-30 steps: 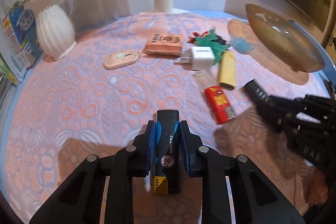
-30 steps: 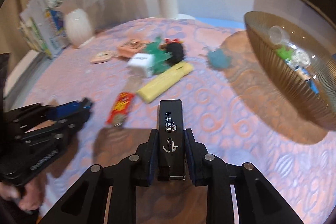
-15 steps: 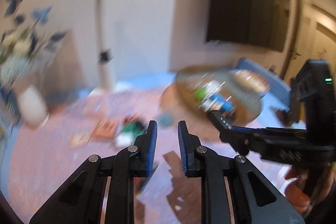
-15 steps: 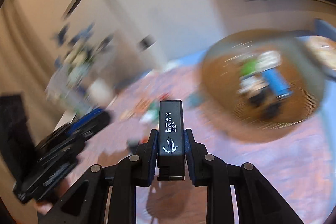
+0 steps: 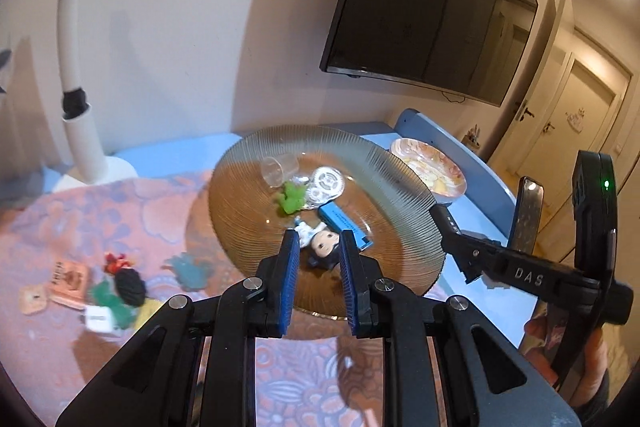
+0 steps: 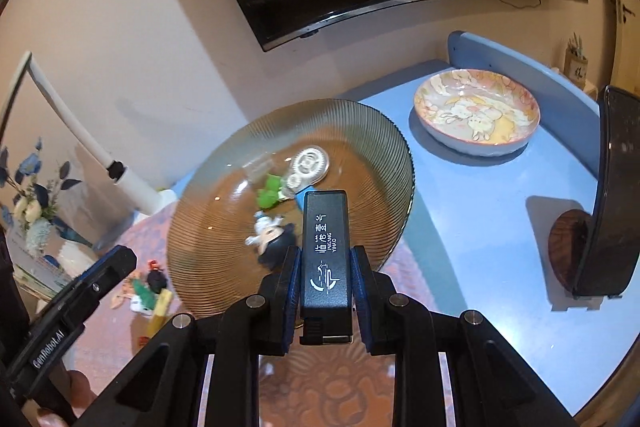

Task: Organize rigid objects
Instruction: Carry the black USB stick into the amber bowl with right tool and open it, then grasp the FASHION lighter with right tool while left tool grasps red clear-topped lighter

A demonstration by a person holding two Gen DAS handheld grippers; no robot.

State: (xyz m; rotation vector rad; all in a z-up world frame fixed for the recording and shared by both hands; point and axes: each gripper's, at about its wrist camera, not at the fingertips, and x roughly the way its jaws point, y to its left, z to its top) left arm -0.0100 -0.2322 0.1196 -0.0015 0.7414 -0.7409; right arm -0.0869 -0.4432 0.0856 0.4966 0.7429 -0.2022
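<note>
A ribbed brown glass bowl (image 5: 248, 211) (image 6: 360, 147) holds a doll figure (image 5: 322, 245) (image 6: 272, 235), a clear cup (image 5: 278, 169), a correction tape (image 5: 328, 183) (image 6: 308, 165), a green toy (image 5: 290, 201) (image 6: 268, 195) and a blue box (image 5: 340, 221). My left gripper (image 5: 318, 281) hangs near the bowl's near rim, its jaws a little apart and empty. My right gripper (image 6: 325, 291) is shut on a black lighter (image 6: 325, 247) with white print, held above the bowl's near edge. The right gripper also shows at the right of the left wrist view (image 5: 456, 231).
Loose items lie left on the pink patterned cloth: an orange box (image 5: 70, 281), a black and green toy (image 5: 124, 287), a white charger (image 5: 98, 317), a yellow lighter (image 6: 160, 307). A patterned plate (image 6: 476, 111), white lamp stand (image 5: 86, 147) and black stand (image 6: 608, 195) sit on the blue table.
Both grippers swung up and right from the cloth to the bowl. My left gripper no longer holds the black lighter it gripped a second ago. My right gripper still holds its lighter.
</note>
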